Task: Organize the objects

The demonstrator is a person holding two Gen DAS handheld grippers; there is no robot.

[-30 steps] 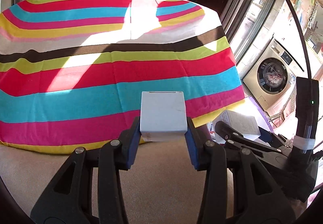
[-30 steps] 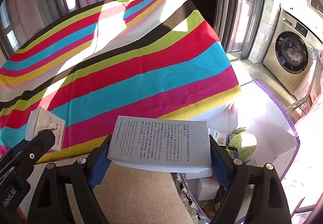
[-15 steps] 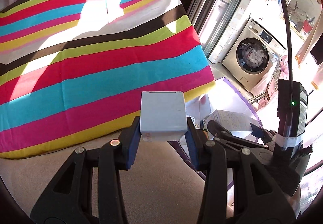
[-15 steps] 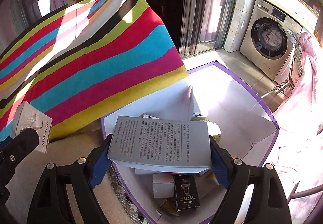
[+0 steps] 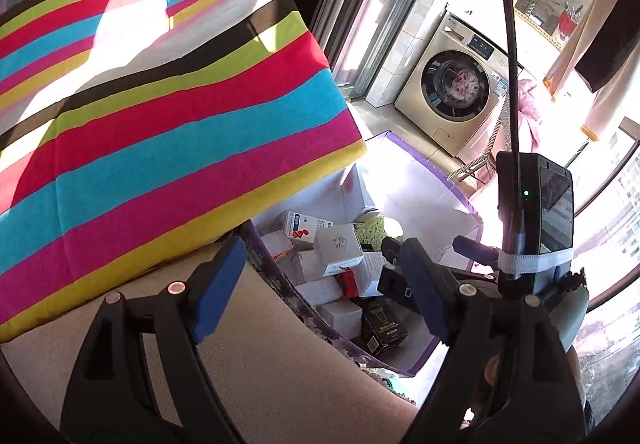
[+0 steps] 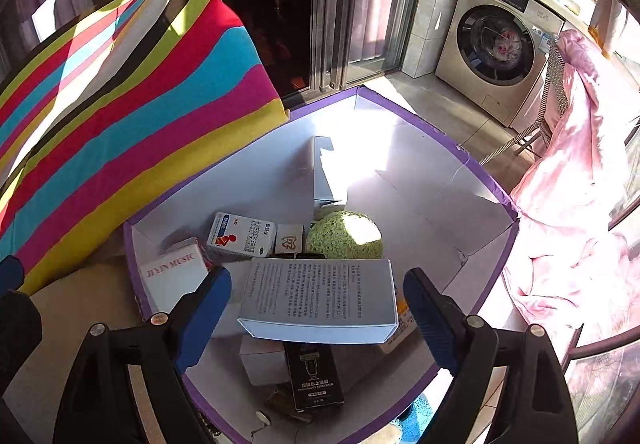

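Over the purple-rimmed bin (image 6: 472, 155), both tongs gape wide with nothing held. Right tongs (image 6: 318, 304) frame the grey box (image 6: 320, 298), lying flat on the pile, long axis 9-to-3. Left tongs (image 5: 320, 284) hang by the striped bed (image 5: 160, 123) edge; the cube box (image 5: 340, 250) sits at 12. Only the right view shows the green ball (image 6: 344, 236).
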